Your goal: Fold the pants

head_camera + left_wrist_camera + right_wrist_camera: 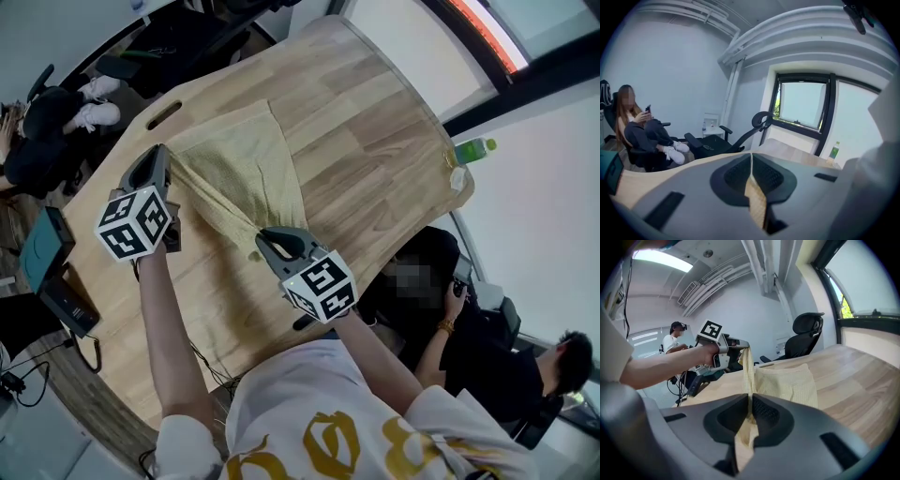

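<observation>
Pale yellow pants (246, 169) lie partly on the wooden table (375, 141), their near edge lifted and stretched between both grippers. My left gripper (164, 167) is shut on one corner of the cloth; a strip of yellow fabric (754, 199) shows pinched between its jaws. My right gripper (274, 242) is shut on the other corner, with fabric (749, 416) bunched in its jaws. In the right gripper view the pants (787, 380) trail from the jaws down onto the tabletop, and the left gripper (740, 344) holds the cloth's far corner up.
A green bottle (473, 148) stands at the table's right edge. A slot handle (164, 114) is cut in the far left of the table. People sit around the table on chairs (708, 143). A teal device (42, 246) and cables lie at the left.
</observation>
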A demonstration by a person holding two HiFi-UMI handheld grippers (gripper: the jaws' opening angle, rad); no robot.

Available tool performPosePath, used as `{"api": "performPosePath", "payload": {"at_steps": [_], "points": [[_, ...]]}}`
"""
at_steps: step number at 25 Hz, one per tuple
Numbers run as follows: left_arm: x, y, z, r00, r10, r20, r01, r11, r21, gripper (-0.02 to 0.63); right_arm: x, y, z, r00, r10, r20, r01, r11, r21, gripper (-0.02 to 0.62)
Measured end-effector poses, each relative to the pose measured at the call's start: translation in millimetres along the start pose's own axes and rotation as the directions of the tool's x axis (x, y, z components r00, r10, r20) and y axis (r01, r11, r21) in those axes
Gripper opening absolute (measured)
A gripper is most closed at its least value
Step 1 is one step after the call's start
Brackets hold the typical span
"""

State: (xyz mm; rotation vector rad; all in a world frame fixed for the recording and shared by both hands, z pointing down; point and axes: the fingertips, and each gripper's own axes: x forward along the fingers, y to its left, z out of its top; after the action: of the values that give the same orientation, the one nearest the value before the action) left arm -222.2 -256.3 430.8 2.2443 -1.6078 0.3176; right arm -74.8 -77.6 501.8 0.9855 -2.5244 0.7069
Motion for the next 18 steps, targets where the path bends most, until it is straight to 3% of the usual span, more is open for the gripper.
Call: {"api": "performPosePath", "payload": {"at_steps": [6, 11, 18], "points": [[41, -43, 13, 0.995, -0.096, -0.023, 0.098, 0.994, 0.053, 0.015, -14, -32, 2, 0.999, -0.052, 0.006, 0.051, 0.998, 0.037, 0.029], [83, -80, 2, 0.984, -0.16, -0.079, 0.168, 0.981, 0.1, 0.015, -23, -55, -7, 0.996, -0.092, -0.012, 0.092, 0.994, 0.065, 0.029], [149, -135, -54, 0.936, -0.253, -0.245, 0.305, 0.929, 0.208, 0.016, -29, -98, -58, 0.978, -0.181, -0.101, 0.195, 0.97, 0.143, 0.029]]}}
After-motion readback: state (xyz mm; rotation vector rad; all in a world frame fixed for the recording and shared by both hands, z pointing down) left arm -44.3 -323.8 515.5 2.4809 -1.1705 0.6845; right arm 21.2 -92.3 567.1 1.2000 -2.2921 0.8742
